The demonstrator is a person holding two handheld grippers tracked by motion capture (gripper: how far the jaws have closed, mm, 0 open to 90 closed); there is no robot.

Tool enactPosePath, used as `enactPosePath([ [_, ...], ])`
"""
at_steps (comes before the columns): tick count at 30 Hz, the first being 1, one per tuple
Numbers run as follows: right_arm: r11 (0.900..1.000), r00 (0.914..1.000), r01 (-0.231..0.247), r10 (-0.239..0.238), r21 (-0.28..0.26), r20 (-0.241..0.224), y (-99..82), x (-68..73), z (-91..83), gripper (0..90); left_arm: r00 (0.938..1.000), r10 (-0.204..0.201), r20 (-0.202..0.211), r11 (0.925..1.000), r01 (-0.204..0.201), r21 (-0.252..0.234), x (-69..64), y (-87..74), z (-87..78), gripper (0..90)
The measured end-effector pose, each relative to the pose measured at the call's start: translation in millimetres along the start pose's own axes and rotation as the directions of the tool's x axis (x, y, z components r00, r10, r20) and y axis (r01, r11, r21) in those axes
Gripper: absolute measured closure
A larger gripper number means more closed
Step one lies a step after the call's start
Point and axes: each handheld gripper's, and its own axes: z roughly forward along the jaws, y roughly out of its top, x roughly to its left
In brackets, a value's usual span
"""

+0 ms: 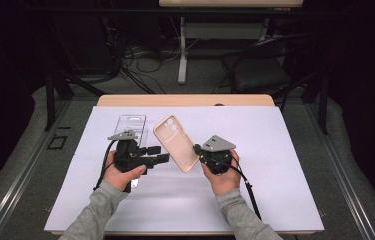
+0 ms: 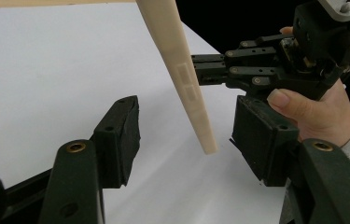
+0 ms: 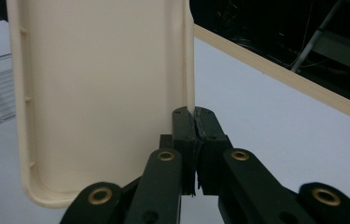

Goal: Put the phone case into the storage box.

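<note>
The right gripper [image 3: 195, 140] has its two black jaws pressed together on the long side wall of a cream phone case [image 3: 102, 93], near the case's lower corner. In the right gripper view the pinched rim runs straight up from the pads, and the hollow inside of the case faces the camera, its rounded bottom corner hanging free to the left of the jaws.

In the high view the right gripper [image 1: 198, 150] holds the phone case [image 1: 176, 142] off the table, tilted, with the camera cut-out at the upper end and the bottom edge low, toward the person. The far long edge and both short ends of the case are free of any grip.

The left gripper [image 1: 164, 154] points across at the case from the other side. Its jaws stand apart, and in the left gripper view the case [image 2: 182, 70] shows edge-on, its lower end hanging in the gap between the two pads [image 2: 123, 135]. Neither pad touches it; there is room on either side of the thin edge, a little more on the left pad's side. No earlier view bears on how they got there.

Behind the left gripper lies a clear plastic tray [image 1: 131, 125], flat on the white sheet [image 1: 275, 175], just apart from the upper end of the case. The sheet is bare to the right of the right hand and along the near edge. The wooden table edge [image 1: 185, 100] shows beyond the sheet's far side.
</note>
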Motion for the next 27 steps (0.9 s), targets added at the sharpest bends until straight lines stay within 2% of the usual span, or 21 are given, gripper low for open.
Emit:
enactPosePath([
  [8,1.0000,1.0000,0.001,-0.001,-0.003,-0.004,-0.5,2.9,0.4,88.4,0.9998,-0.020,-0.002,0.9997,0.020,-0.013,-1.1,-0.5,0.9,46.9],
  [14,1.0000,1.0000,0.002,-0.002,-0.006,-0.007,-0.4,4.4,0.3,88.4,0.9975,-0.071,0.010,0.9974,0.071,-0.015,0.6,-2.7,2.2,47.7],
  [27,1.0000,0.9996,0.005,-0.005,-0.008,-0.027,0.1,10.9,1.7,88.4,0.9929,-0.118,0.017,0.9929,0.118,0.014,-2.4,-6.8,8.2,57.7],
])
